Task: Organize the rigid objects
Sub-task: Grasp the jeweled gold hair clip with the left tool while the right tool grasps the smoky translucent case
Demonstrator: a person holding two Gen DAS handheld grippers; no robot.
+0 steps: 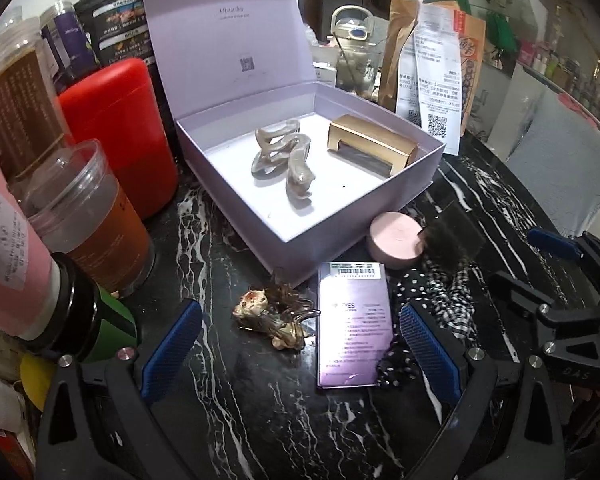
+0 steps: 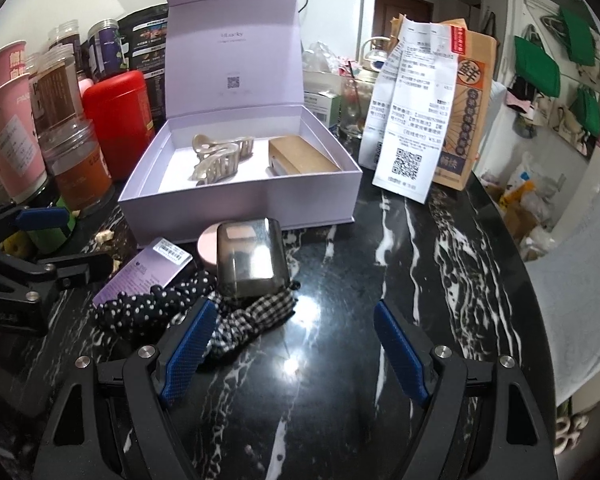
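The left gripper (image 1: 300, 344) hangs with jaws wide over the black marble table (image 1: 260, 420) — a brown ornate hair clip (image 1: 274, 320) and a purple carton (image 1: 354, 324) lie between its blue pads. Beyond, the open lilac box (image 1: 300, 236) holds a beige claw clip (image 1: 282, 156) and a gold case (image 1: 374, 146). A pink round tin (image 1: 394, 238) sits beside what seems a dark furry item (image 1: 448, 240).

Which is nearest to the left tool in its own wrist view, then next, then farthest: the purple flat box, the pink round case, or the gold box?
From the left tool:
1. Purple flat box, lying between its fingers, toward the right one.
2. Pink round case, on the table just outside the lavender box.
3. Gold box, inside the lavender box, right side.
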